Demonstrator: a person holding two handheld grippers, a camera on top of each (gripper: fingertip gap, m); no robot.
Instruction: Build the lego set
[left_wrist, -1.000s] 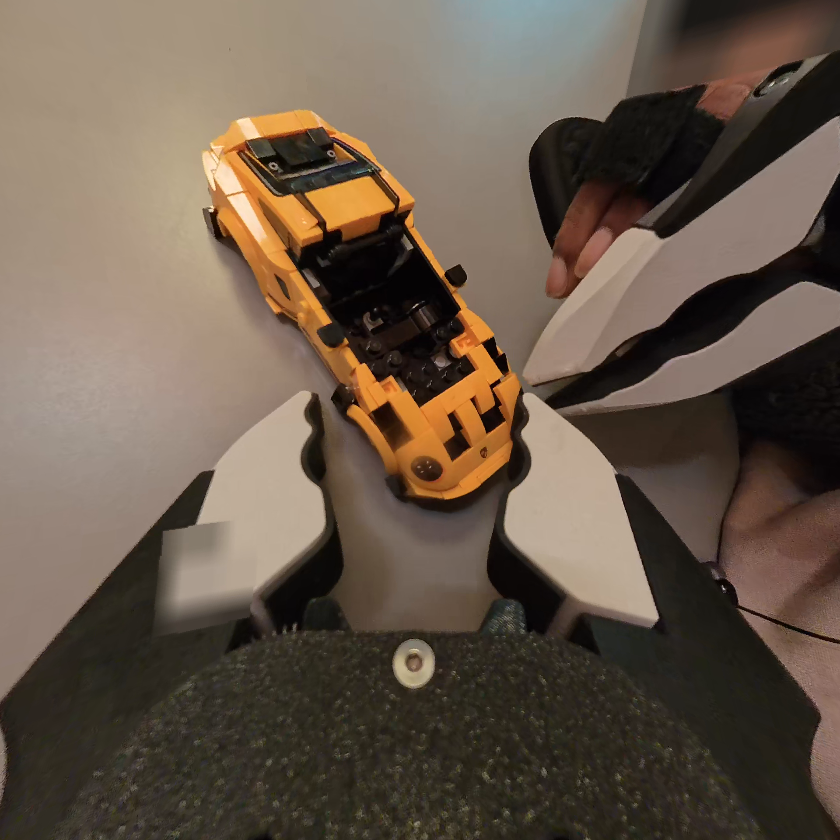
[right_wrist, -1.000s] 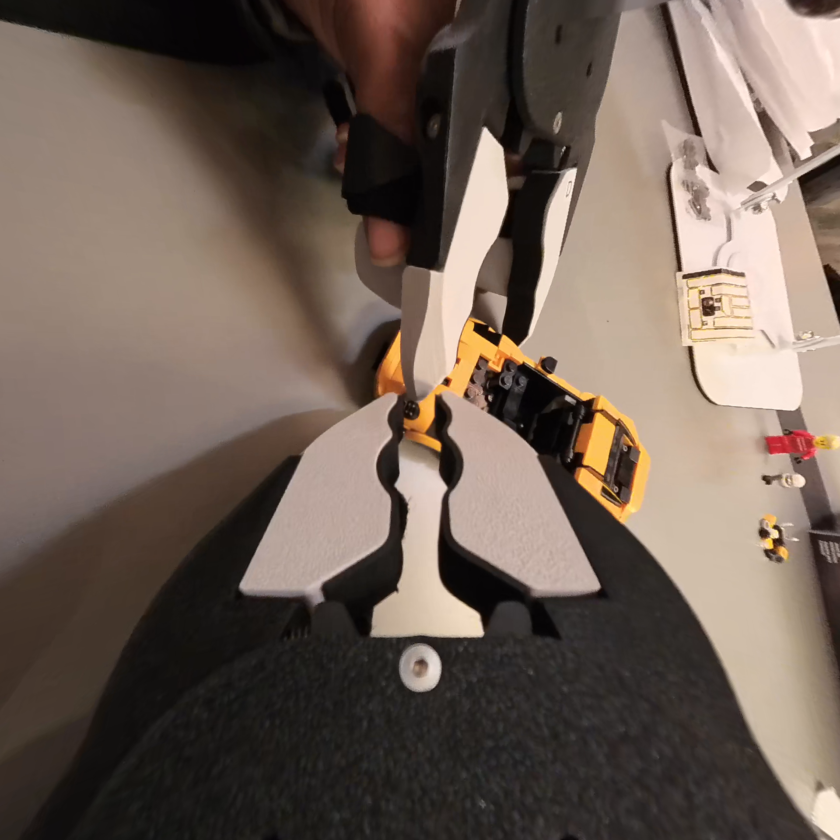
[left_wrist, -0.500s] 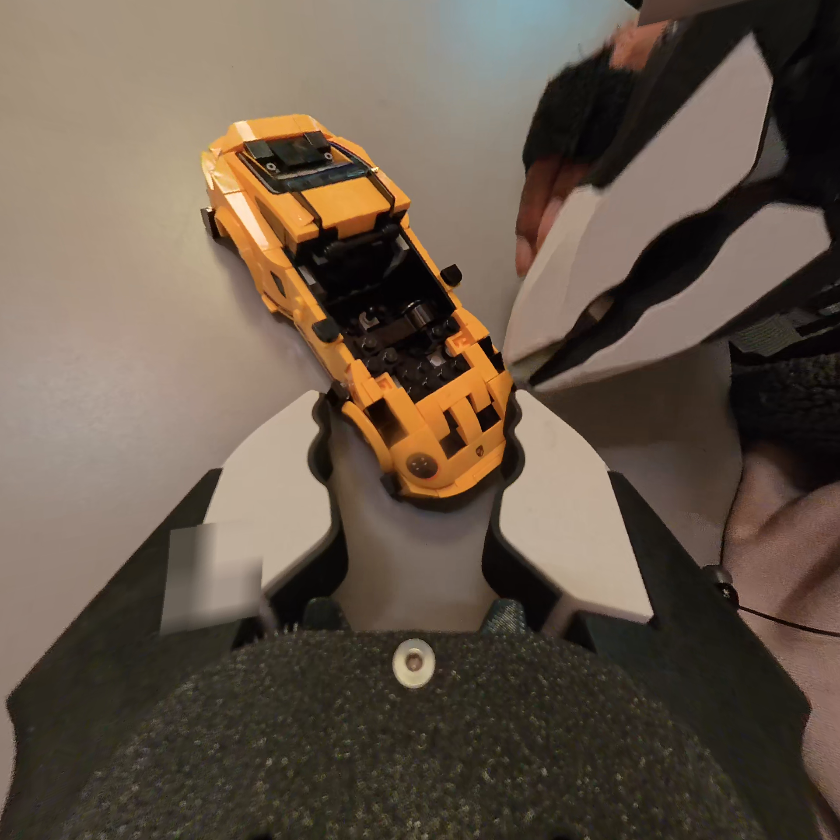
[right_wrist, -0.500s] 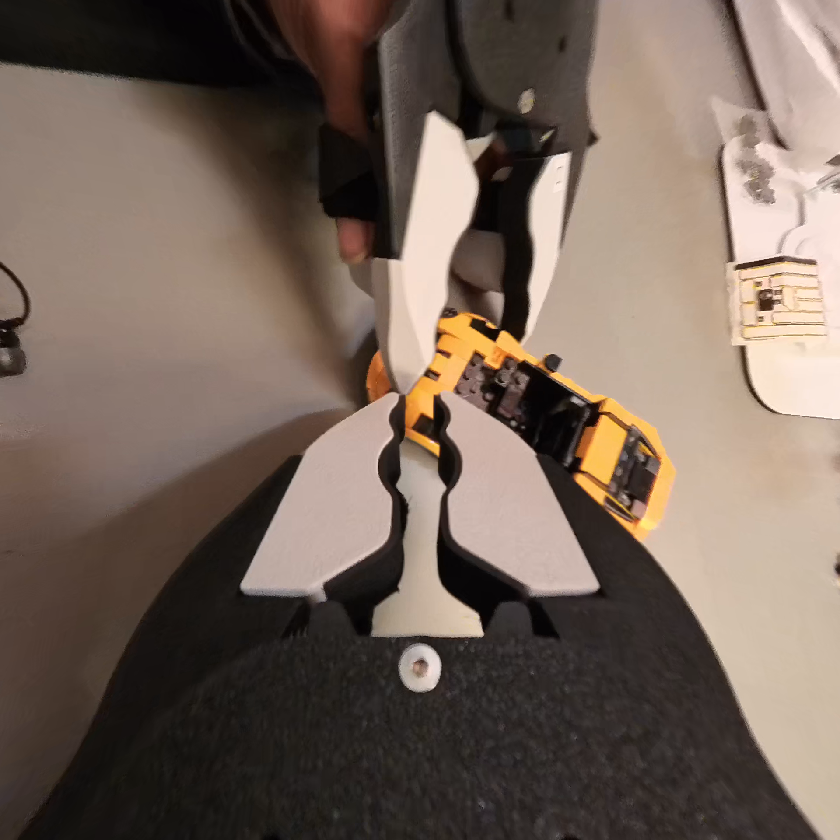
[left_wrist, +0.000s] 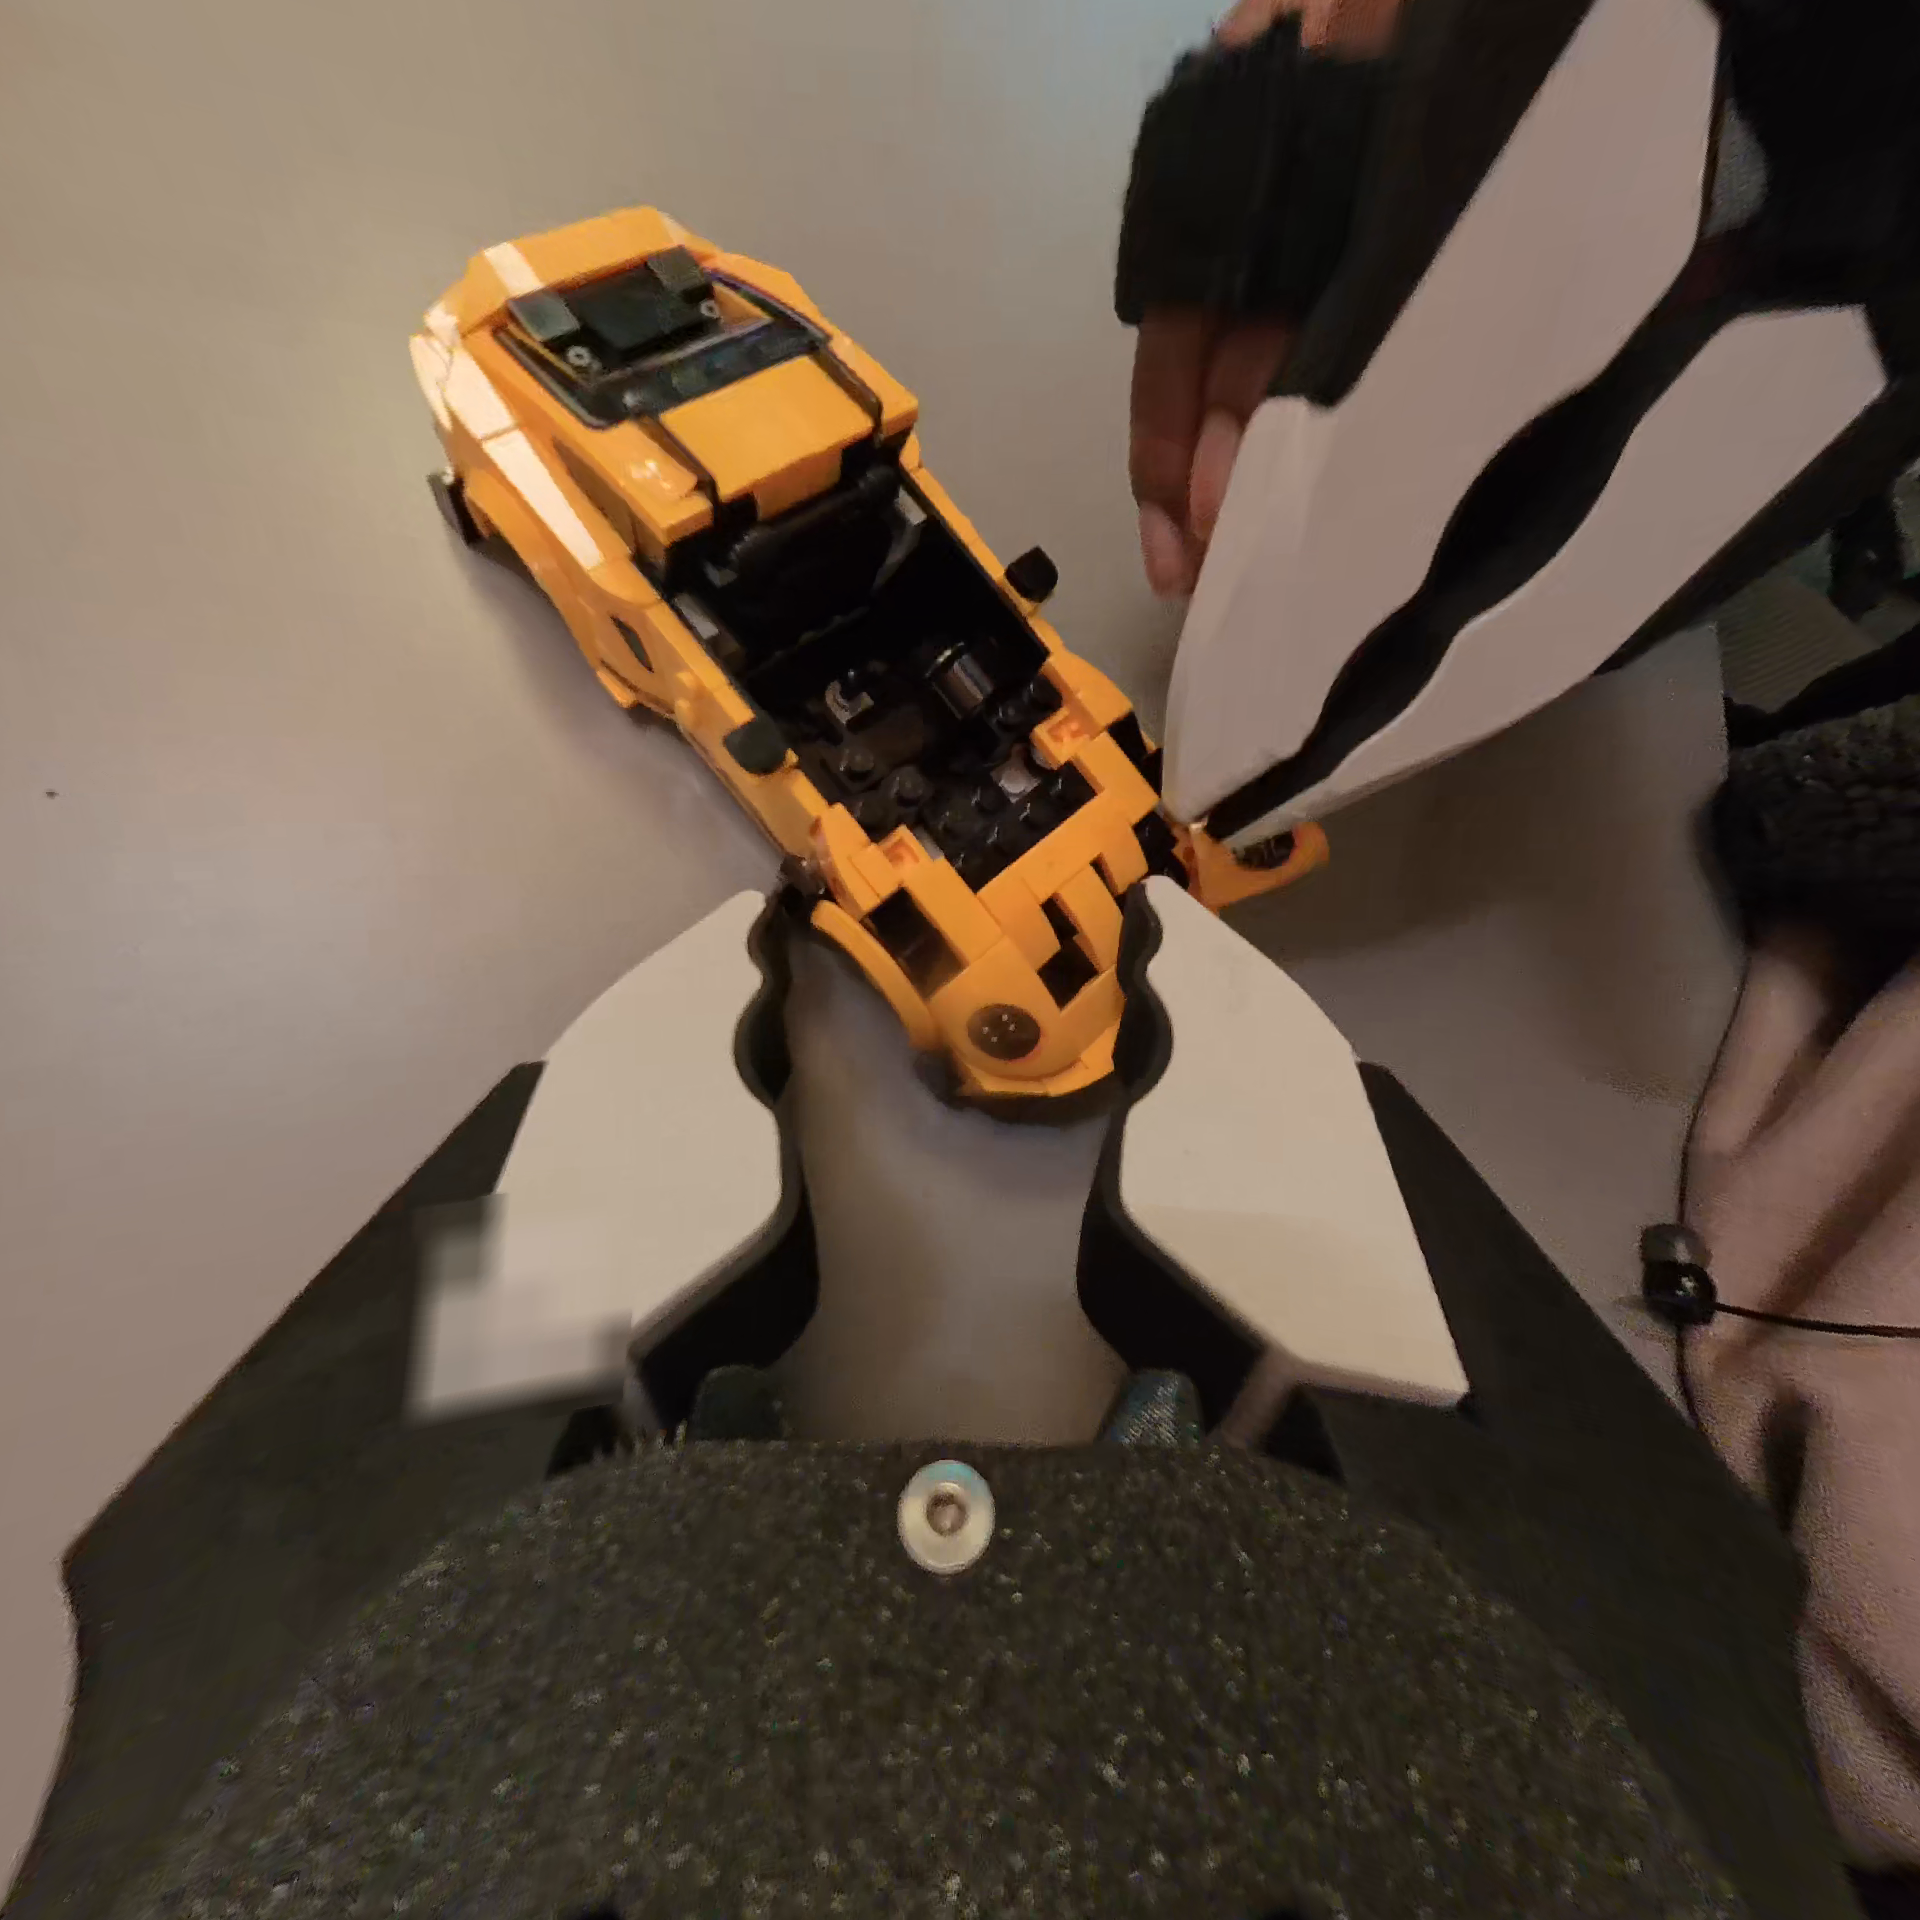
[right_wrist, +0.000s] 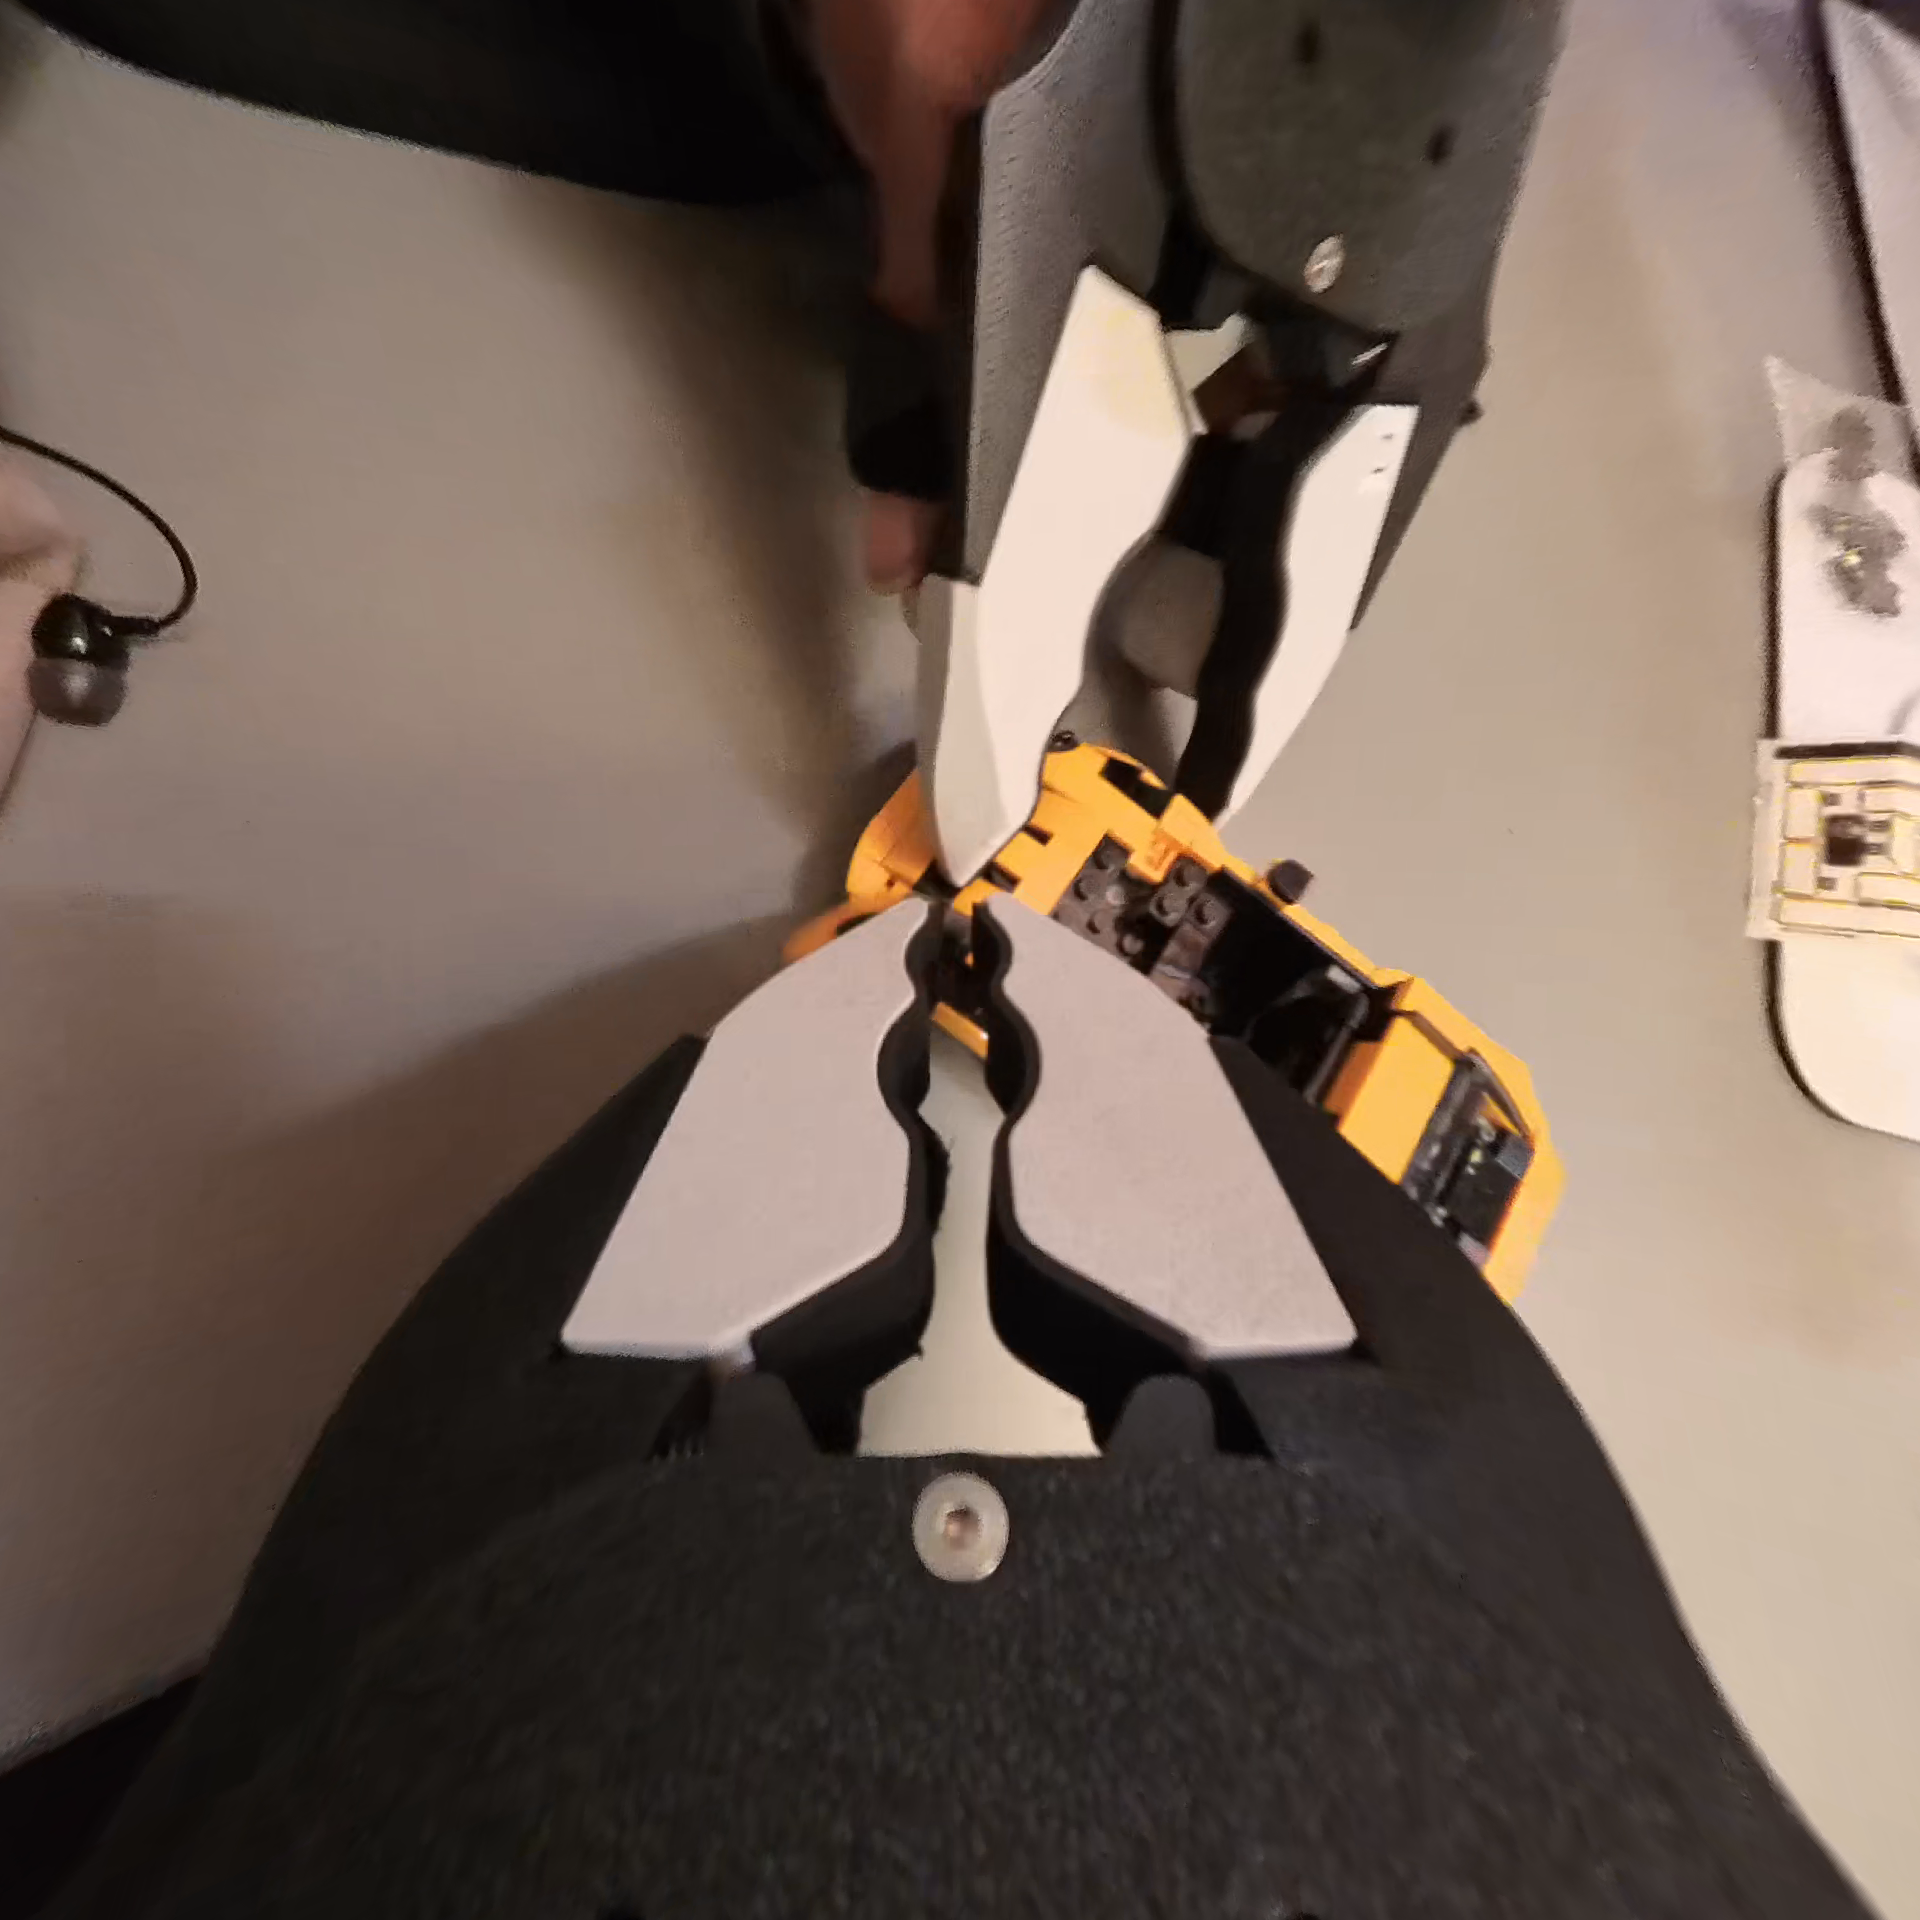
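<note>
An orange lego car (left_wrist: 790, 488) with an open black cabin lies on the grey table. It also shows in the right wrist view (right_wrist: 1382, 1049). My left gripper (left_wrist: 956, 914) is shut on the car's nose, one finger on each side. It shows from above in the right wrist view (right_wrist: 1101, 831). My right gripper (right_wrist: 961, 914) is shut on a small orange piece (left_wrist: 1262, 862) with a black part. It holds the piece against the car's front corner, next to my left gripper's finger. The right gripper (left_wrist: 1210, 821) comes in from the upper right in the left wrist view.
A gloved hand (left_wrist: 1195, 416) holds the right gripper. A white board (right_wrist: 1839, 1049) with a square sticker sheet (right_wrist: 1839, 842) and small grey parts lies to the right of the car. An earphone on a black cable (right_wrist: 73, 665) lies at the table's near edge.
My right gripper has tilted steeper and pressed closer to the car's front corner, so the orange piece now shows under its tips. My left gripper and the car have barely moved.
</note>
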